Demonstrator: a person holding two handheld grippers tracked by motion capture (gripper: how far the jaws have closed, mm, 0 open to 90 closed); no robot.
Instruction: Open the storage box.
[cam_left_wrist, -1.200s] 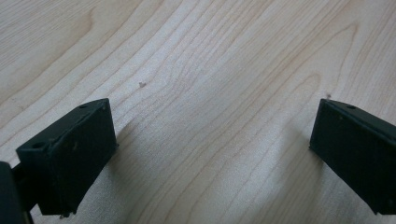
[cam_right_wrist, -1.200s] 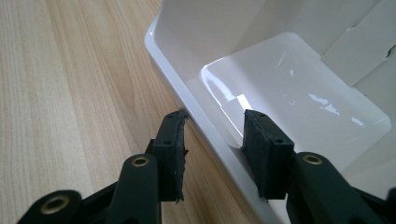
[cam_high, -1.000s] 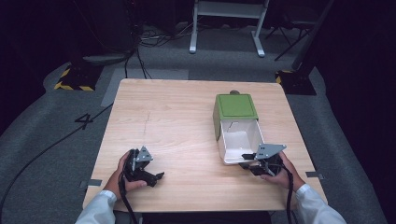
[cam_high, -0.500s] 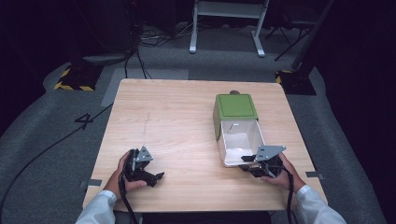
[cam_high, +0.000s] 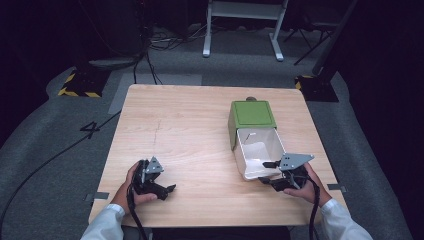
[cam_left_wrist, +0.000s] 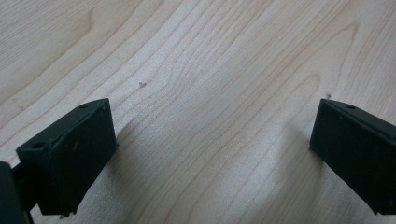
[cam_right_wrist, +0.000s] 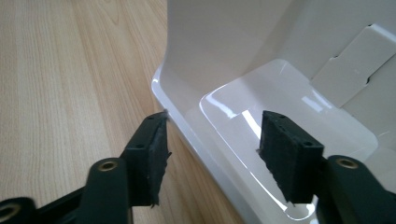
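A green box (cam_high: 252, 114) stands on the right half of the wooden table (cam_high: 190, 130), and its white drawer (cam_high: 260, 150) is pulled out toward me. The drawer looks empty apart from a white card tab (cam_right_wrist: 348, 70) on its inner wall. My right gripper (cam_high: 265, 172) is open at the drawer's front wall (cam_right_wrist: 196, 116). One jaw is outside the wall and the other is inside over the drawer floor, and neither presses on it. My left gripper (cam_high: 167, 181) rests near the table's front left, open over bare wood (cam_left_wrist: 210, 126).
Dark floor surrounds the table, with cables (cam_high: 150, 55) and a white stand (cam_high: 242, 20) behind it. A yellow-and-black striped base (cam_high: 80, 85) sits at the far left. Bare tabletop lies between the two grippers.
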